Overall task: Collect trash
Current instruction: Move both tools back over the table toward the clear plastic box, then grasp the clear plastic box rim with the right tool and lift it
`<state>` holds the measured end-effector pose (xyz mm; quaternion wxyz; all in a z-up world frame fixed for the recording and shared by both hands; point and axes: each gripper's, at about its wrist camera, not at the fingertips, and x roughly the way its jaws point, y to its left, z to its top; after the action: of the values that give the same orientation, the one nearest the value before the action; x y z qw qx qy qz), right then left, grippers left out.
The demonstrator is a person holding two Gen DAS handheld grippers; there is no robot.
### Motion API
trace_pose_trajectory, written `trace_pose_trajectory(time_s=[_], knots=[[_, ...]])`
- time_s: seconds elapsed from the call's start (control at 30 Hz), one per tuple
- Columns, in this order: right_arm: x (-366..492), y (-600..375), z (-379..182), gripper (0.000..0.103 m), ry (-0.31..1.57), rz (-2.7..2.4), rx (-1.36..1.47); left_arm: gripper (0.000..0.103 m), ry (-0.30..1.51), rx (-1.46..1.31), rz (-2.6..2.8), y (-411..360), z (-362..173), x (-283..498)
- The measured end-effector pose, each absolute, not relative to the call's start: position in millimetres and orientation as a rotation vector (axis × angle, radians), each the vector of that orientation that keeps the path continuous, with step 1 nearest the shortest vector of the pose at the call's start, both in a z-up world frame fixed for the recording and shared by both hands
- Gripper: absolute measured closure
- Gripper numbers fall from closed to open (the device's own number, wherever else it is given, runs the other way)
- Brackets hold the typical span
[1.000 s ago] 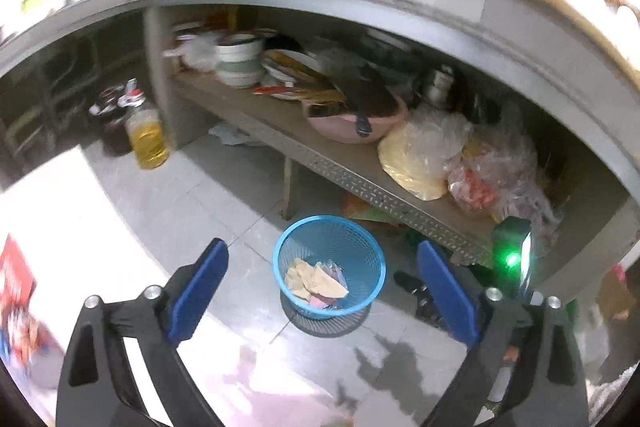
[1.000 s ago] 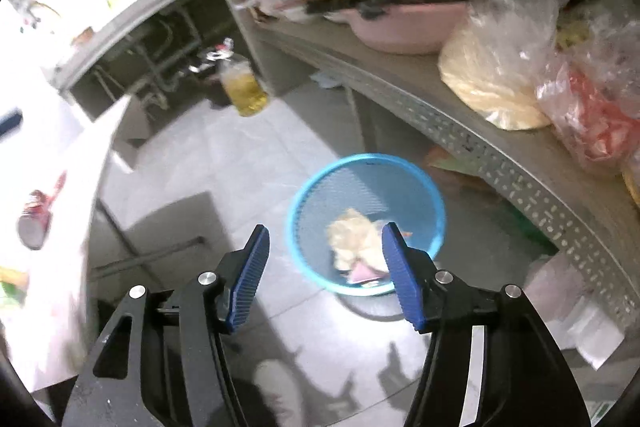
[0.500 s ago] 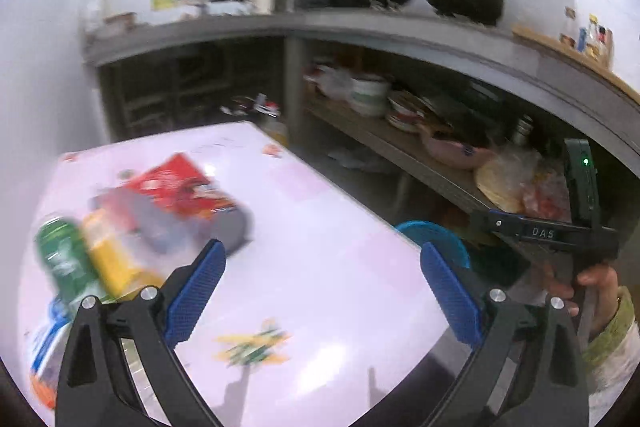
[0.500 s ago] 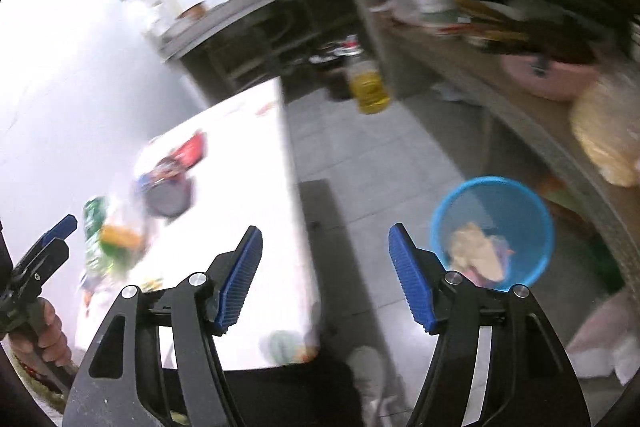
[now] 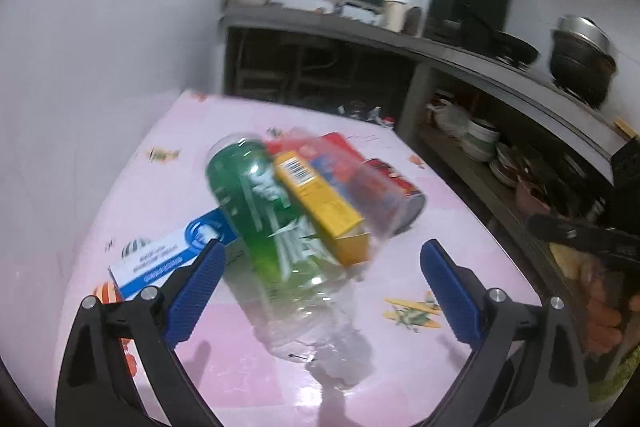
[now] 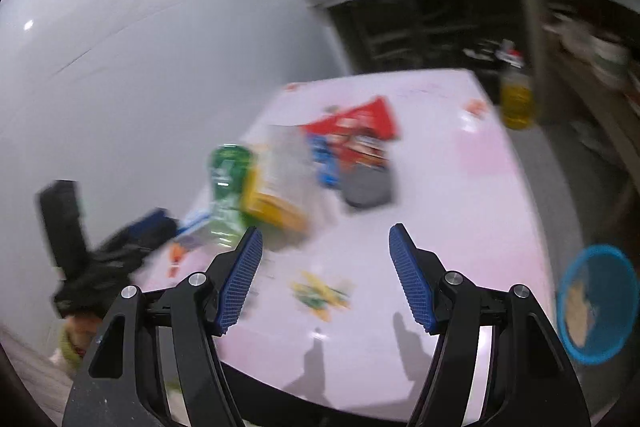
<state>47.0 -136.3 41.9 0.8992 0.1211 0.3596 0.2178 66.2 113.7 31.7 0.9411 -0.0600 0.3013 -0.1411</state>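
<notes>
1. Left wrist view shows the risk plainly: the bottle (image 5: 276,239), yellow box (image 5: 320,207), red can (image 5: 384,199) and blue box (image 5: 176,255) lie in one touching heap on the table (image 5: 460,203), so closing on one could likely shove or roll the others, perhaps off the edge.
2. The bottle is round, clear and crumpled-looking; a pinch across its body may slip or squash it, in which case it could squirt out sideways.
3. Both views are blurred, so a grab made now could well miss.
4. The left gripper (image 5: 320,283) has its jaws wide apart with nothing in them; the bottle's lower end lies between and just ahead of its fingertips, not touched.
5. The right gripper (image 6: 324,271) is also apart and empty, its jaws having just been opening; the heap sits ahead and to its left, near but clear of the pads.
6. The bin (image 6: 596,303) stands on the floor, off the table's right edge, well apart from the heap, so a loosely held piece may drop on the way.
</notes>
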Motion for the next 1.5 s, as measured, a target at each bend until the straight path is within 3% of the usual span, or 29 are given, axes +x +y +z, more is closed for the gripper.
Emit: trace_pose_trajectory(time_s=[0.23, 0.53, 1.0, 1.27, 1.5], knots=[[79.4, -57.3, 74.1, 0.050, 0.726, 0.557, 0.068, 0.011, 0.603, -0.227, -0.264, 133.5, 24.5, 80.1], [124.3, 7.4, 54.4, 0.061, 0.880, 0.561, -0.061, 0.016, 0.709, -0.326, -0.341, 141.4, 2.1, 104.8], [148.1, 30.1, 41.7, 0.061, 0.998, 0.508, -0.178, 0.016, 0.738, -0.422, -0.379, 161.7, -12.7, 108.5], [150.9, 18.7, 70.3, 0.061, 0.893, 0.481, -0.191, 0.018, 0.687, -0.419, -0.370, 177.0, -6.4, 101.6], [185.2, 0.6, 67.3, 0.043, 0.959, 0.454, -0.172, 0.020, 0.657, -0.410, -0.405, 175.9, 0.5, 101.3]])
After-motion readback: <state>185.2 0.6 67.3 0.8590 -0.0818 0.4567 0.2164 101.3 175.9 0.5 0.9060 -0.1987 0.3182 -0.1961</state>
